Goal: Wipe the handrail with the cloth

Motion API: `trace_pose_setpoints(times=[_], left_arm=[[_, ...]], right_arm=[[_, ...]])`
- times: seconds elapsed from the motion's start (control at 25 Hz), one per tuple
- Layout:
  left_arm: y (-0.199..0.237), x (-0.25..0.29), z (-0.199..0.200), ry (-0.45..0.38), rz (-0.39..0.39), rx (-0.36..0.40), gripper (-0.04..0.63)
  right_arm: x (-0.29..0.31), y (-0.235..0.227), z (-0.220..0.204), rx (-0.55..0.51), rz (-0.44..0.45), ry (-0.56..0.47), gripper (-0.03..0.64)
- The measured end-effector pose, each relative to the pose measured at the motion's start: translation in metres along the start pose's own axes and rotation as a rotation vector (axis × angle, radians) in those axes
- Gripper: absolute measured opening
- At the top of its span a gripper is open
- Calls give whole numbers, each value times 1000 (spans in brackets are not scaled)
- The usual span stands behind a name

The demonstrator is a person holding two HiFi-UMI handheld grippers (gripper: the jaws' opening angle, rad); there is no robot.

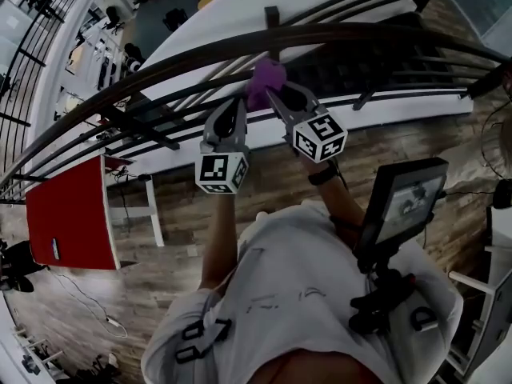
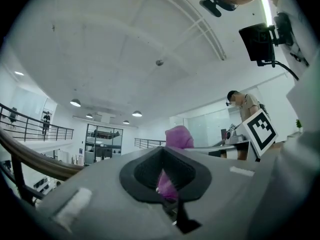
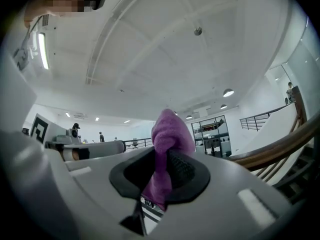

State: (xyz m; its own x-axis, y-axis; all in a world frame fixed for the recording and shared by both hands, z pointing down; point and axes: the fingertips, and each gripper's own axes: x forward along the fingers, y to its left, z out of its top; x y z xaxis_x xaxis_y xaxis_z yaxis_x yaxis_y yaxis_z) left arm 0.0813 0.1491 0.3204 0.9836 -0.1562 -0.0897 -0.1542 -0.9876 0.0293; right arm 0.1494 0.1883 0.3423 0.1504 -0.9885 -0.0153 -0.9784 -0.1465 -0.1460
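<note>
A dark curved handrail (image 1: 200, 50) runs across the top of the head view, above thin metal bars. A bunched purple cloth (image 1: 266, 82) sits just under it. My right gripper (image 1: 280, 98) is shut on the cloth, which stands up between its pads (image 3: 162, 149). My left gripper (image 1: 238, 106) meets the cloth from the left, and a purple strip (image 2: 167, 184) shows pinched in its narrow jaw gap. The rail appears brown at the left of the left gripper view (image 2: 30, 159) and at the right of the right gripper view (image 3: 270, 151). Both grippers point upward at the ceiling.
Beyond the railing the lower floor lies far below. A red panel (image 1: 68, 214) stands at the left on the wooden floor. A screen on a mount (image 1: 404, 202) hangs at the person's right side. Another person (image 2: 245, 104) stands in the distance.
</note>
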Motion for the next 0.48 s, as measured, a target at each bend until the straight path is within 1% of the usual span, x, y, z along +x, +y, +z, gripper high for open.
trace_pose_setpoints(times=[0.16,0.32,0.4,0.48], left_arm=[[-7,20,13,-13,5,15,2],[-2,30,1,-10,15,15,2],[-7,34,7,-19,3,16,2],[-22,41,22,-38,-28,7,2]], right_arm=[[-4,-26,18,-7,-36,-5,61],[-5,-38,16,-35,-48,-23,61],[-10,-42,25,-51,-60,-32,61],[-19,-50,40,-60,-85,-32,61]])
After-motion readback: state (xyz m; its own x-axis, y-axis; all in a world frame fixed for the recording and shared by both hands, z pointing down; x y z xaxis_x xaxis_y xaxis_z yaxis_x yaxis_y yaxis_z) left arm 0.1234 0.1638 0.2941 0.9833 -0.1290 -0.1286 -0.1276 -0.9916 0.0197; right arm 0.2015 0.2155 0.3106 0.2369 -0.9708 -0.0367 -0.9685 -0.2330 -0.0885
